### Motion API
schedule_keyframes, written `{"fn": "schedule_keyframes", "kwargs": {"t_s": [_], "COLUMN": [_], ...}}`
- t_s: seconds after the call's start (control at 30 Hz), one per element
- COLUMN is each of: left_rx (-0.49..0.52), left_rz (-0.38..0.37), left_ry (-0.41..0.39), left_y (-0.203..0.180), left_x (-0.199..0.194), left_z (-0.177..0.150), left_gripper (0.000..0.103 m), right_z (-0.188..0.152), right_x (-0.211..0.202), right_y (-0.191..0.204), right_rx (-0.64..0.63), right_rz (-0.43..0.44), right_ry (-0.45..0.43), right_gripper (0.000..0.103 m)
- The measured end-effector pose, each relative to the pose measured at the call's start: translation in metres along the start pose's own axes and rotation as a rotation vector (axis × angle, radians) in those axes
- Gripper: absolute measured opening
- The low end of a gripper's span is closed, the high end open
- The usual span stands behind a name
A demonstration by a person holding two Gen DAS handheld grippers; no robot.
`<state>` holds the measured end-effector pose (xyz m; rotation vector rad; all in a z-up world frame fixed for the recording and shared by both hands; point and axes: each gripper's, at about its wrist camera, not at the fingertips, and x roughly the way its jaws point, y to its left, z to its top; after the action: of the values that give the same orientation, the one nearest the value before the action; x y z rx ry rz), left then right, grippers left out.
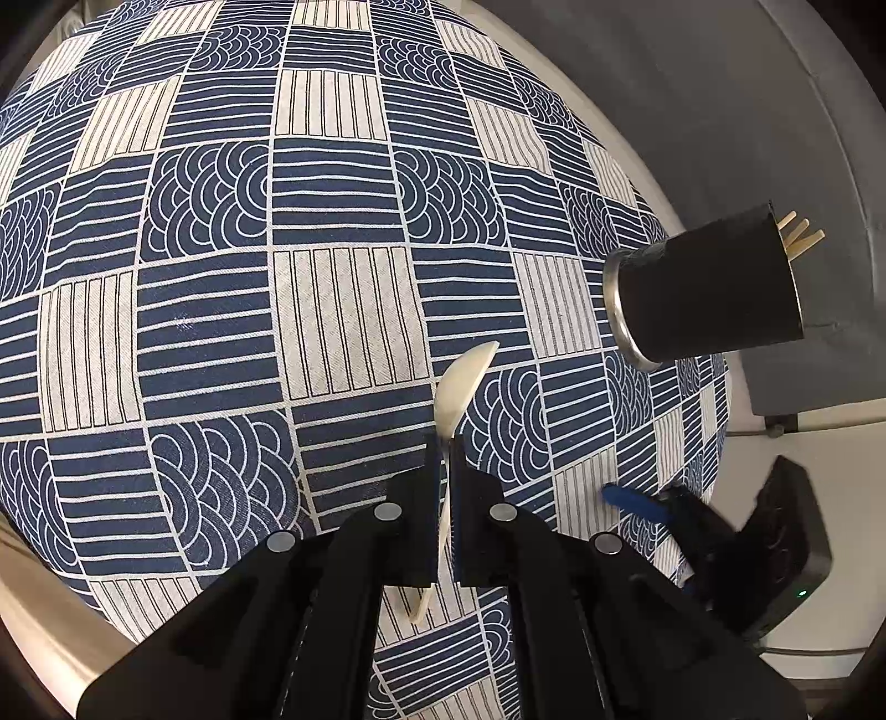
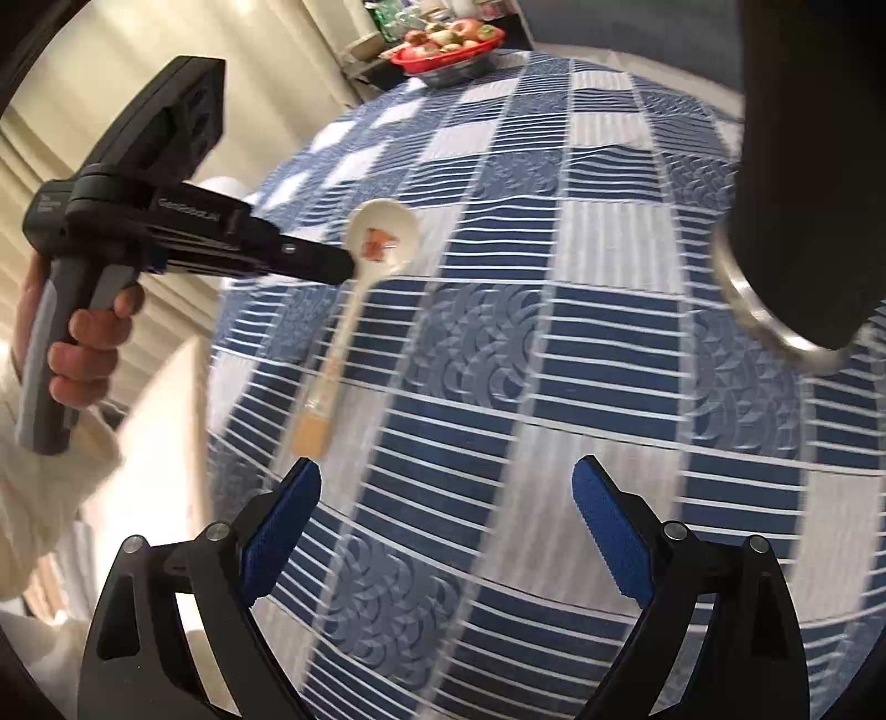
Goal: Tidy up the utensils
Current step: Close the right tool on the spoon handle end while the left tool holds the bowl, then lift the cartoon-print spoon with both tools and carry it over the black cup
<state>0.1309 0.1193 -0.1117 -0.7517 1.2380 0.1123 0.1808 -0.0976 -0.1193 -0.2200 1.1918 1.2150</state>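
My left gripper [image 1: 443,443] is shut on a cream ceramic spoon [image 1: 462,382] and holds it above the blue-and-white patterned tablecloth [image 1: 221,277], bowl forward. In the right wrist view the spoon [image 2: 382,235], with a red mark in its bowl, hangs from the left gripper [image 2: 346,263]. A black utensil cup with a steel base [image 1: 714,293] stands to the right and holds wooden chopsticks [image 1: 797,235]. It also shows close at the right edge of the right wrist view [image 2: 803,194]. My right gripper [image 2: 446,487] is open and empty above the cloth; it also shows in the left wrist view [image 1: 720,526].
A red bowl of food [image 2: 448,41] sits at the far end of the table. The cloth's edge [image 1: 725,399] drops off just past the cup. A grey surface [image 1: 692,111] lies beyond the table.
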Motion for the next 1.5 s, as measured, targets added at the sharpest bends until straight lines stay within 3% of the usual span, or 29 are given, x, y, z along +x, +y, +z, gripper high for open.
{"fn": "schedule_keyframes", "kwargs": {"t_s": [0.13, 0.23, 0.33, 0.43, 0.47, 0.5, 0.57, 1.07, 1.13, 1.2, 1.37, 1.5], "left_rx": [-0.004, -0.017, -0.017, -0.025, -0.028, -0.034, -0.042, -0.037, -0.051, -0.066, -0.072, -0.048], "left_rz": [-0.001, -0.007, -0.008, -0.010, -0.012, -0.014, -0.023, 0.016, 0.014, 0.011, 0.030, 0.039], "left_ry": [0.002, -0.002, -0.011, -0.021, -0.022, -0.024, -0.024, -0.025, -0.025, -0.031, -0.028, -0.013], "left_y": [0.000, 0.005, 0.006, 0.008, 0.009, 0.011, 0.014, 0.016, 0.019, 0.024, 0.029, 0.026], "left_x": [0.002, -0.002, -0.006, -0.010, -0.010, -0.012, -0.013, -0.015, -0.014, -0.013, -0.009, -0.002], "left_z": [-0.002, -0.003, -0.003, -0.003, -0.003, -0.003, -0.003, -0.009, -0.009, -0.009, 0.002, 0.009], "left_gripper": [0.003, 0.003, 0.003, 0.003, 0.003, 0.003, 0.001, 0.002, 0.009, 0.024, 0.035, 0.037], "right_z": [0.001, 0.004, 0.008, 0.011, 0.012, 0.012, 0.014, 0.016, 0.013, 0.012, 0.011, 0.012], "right_x": [0.023, 0.033, 0.038, 0.046, 0.049, 0.054, 0.059, 0.017, 0.014, 0.012, 0.013, 0.015], "right_y": [0.014, 0.028, 0.038, 0.053, 0.057, 0.062, 0.065, 0.056, 0.054, 0.054, 0.053, 0.053], "right_rx": [0.002, -0.018, -0.031, -0.076, -0.093, -0.113, -0.132, -0.164, -0.161, -0.163, -0.166, -0.168], "right_rz": [0.072, 0.083, 0.078, 0.074, 0.071, 0.057, 0.037, -0.038, -0.039, -0.040, -0.044, -0.042], "right_ry": [0.001, -0.010, -0.024, -0.005, 0.003, 0.024, 0.050, 0.011, 0.011, 0.015, 0.027, 0.038], "right_gripper": [0.088, 0.089, 0.084, 0.066, 0.055, 0.037, 0.017, 0.014, 0.014, 0.014, 0.014, 0.014]}}
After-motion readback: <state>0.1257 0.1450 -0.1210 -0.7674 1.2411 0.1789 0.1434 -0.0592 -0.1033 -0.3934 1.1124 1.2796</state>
